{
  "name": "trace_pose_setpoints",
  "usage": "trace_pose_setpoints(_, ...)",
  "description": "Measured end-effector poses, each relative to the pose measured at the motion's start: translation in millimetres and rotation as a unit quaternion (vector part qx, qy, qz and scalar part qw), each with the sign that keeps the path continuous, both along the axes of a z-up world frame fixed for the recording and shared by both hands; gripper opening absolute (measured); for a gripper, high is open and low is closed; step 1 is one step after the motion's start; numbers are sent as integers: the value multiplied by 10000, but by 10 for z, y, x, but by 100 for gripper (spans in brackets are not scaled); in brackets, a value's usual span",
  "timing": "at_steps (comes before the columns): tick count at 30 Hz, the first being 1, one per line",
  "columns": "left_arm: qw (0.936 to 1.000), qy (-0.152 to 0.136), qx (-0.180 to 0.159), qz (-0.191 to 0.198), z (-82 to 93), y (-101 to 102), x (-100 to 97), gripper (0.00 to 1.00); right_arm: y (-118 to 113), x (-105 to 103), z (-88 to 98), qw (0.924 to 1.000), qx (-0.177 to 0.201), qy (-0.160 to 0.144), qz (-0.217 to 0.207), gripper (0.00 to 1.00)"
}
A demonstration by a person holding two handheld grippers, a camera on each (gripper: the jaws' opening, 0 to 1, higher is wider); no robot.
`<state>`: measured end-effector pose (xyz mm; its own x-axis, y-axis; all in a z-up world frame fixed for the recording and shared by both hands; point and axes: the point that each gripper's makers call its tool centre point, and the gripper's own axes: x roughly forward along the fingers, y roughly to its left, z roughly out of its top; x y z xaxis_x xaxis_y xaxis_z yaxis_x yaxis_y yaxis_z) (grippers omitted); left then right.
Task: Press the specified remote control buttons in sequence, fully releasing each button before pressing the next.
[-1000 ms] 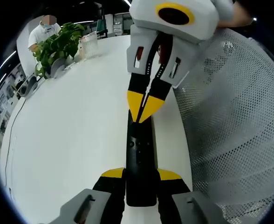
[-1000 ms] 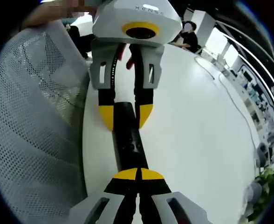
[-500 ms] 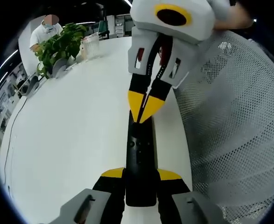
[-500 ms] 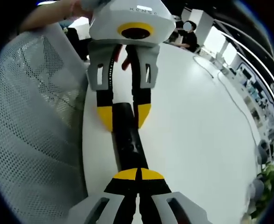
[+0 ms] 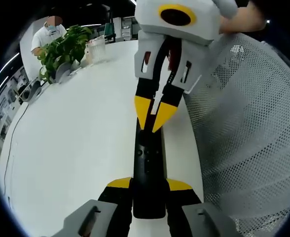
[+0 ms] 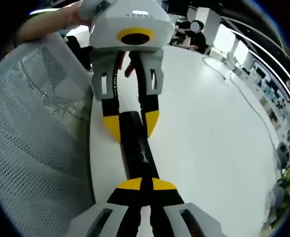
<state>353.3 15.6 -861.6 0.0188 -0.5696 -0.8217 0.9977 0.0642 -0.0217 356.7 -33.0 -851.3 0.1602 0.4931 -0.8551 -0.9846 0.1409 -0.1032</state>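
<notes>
A long black remote control [image 5: 149, 168] lies lengthwise on the white table [image 5: 76, 138], close to its edge. My left gripper [image 5: 149, 185] is shut on its near end, one yellow tip on each side. From the top of the left gripper view comes my right gripper [image 5: 152, 118], its yellow tips pointing down at the remote's far half with a thin gap between them. In the right gripper view my right gripper [image 6: 146, 185] sits over the remote control [image 6: 137, 148], jaws nearly together and holding nothing. Beyond it, the left gripper [image 6: 131, 126] clamps the other end.
A white mesh chair back [image 5: 243, 123] stands right beside the table edge and shows again as a mesh chair back [image 6: 36, 123]. At the far side are a potted plant [image 5: 61, 47], a clear jar [image 5: 95, 47] and a seated person [image 5: 46, 29]. A cable [image 6: 243, 94] runs across the table.
The right gripper's tips, touching in a point before, now stand a sliver apart, and it has drawn back a little. The remote and the left gripper have not moved.
</notes>
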Motion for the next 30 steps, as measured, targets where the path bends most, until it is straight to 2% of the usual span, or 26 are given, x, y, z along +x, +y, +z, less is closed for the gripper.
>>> trace_pose_setpoints(8, 10000, -6, 10, -14, -1, 0, 3, 25, 61, -19, -11, 9995, -148, -59, 286, 2)
trace_pose_setpoints(11, 10000, -8, 9, -11, 0, 1, 3, 25, 91, -31, -15, 9973, -337, -178, 626, 2)
trace_pose_setpoints(16, 10000, -7, -20, 1, 0, 6, 3, 25, 98, -41, -24, 9943, -599, -234, 849, 2)
trace_pose_setpoints(20, 10000, -20, -15, -22, 1, 7, 1, 25, 98, -32, -27, 9940, -650, -149, 869, 3)
trace_pose_setpoints(22, 10000, -30, 1, -48, 0, 6, 1, 25, 93, -42, -31, 9913, -796, -168, 1034, 3)
trace_pose_setpoints(30, 10000, -22, 15, -56, -1, 5, 4, 25, 91, -28, -43, 9911, -945, 13, 936, 3)
